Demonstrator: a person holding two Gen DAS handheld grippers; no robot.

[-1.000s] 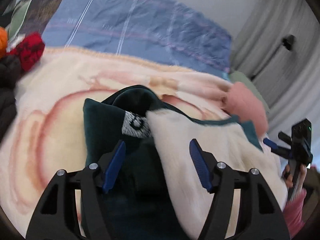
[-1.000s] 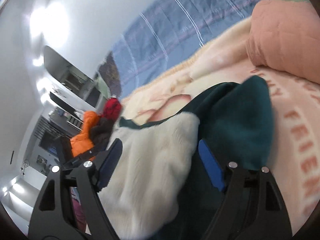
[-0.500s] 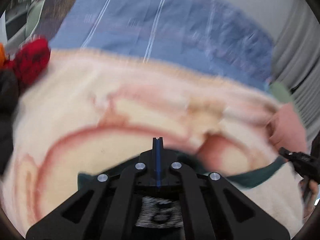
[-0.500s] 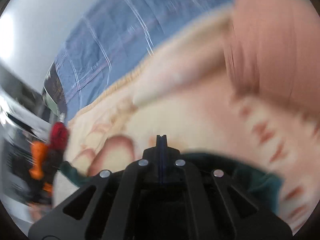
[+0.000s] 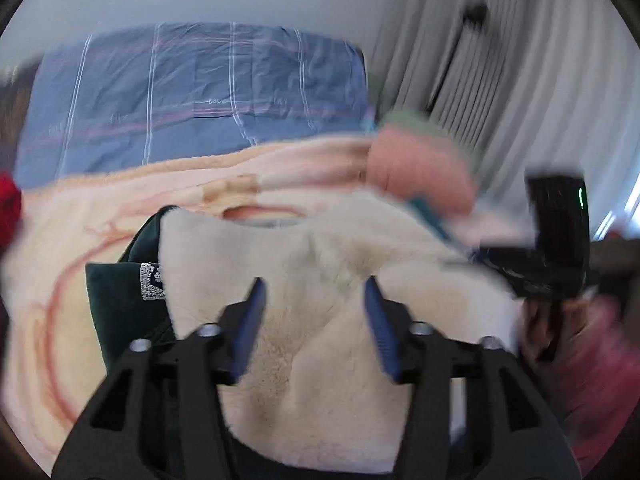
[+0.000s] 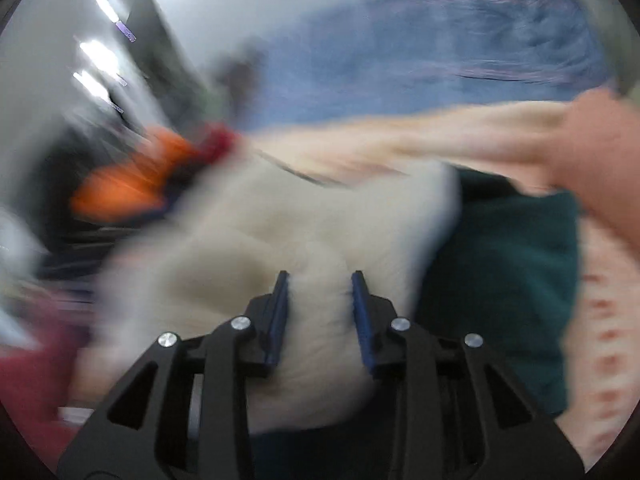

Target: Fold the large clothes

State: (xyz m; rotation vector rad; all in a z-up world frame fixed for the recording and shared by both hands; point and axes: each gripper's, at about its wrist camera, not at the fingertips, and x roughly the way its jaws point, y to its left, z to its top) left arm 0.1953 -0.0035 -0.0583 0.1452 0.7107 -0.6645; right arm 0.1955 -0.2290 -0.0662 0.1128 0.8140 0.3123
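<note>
1. The dark green jacket (image 5: 116, 296) lies on the cream blanket (image 5: 60, 248), its white fleece lining (image 5: 320, 280) turned up and facing the cameras.
2. The left gripper (image 5: 314, 312) has just been opening; its jaws stand apart over the lining, pressing on nothing.
3. The right gripper (image 6: 320, 312) has just been opening too; lining sits between its blue pads (image 6: 278, 320), but blur hides whether they pinch it.
4. A pink pillow (image 5: 416, 172) and blue sheet (image 5: 200, 92) lie beyond.
</note>
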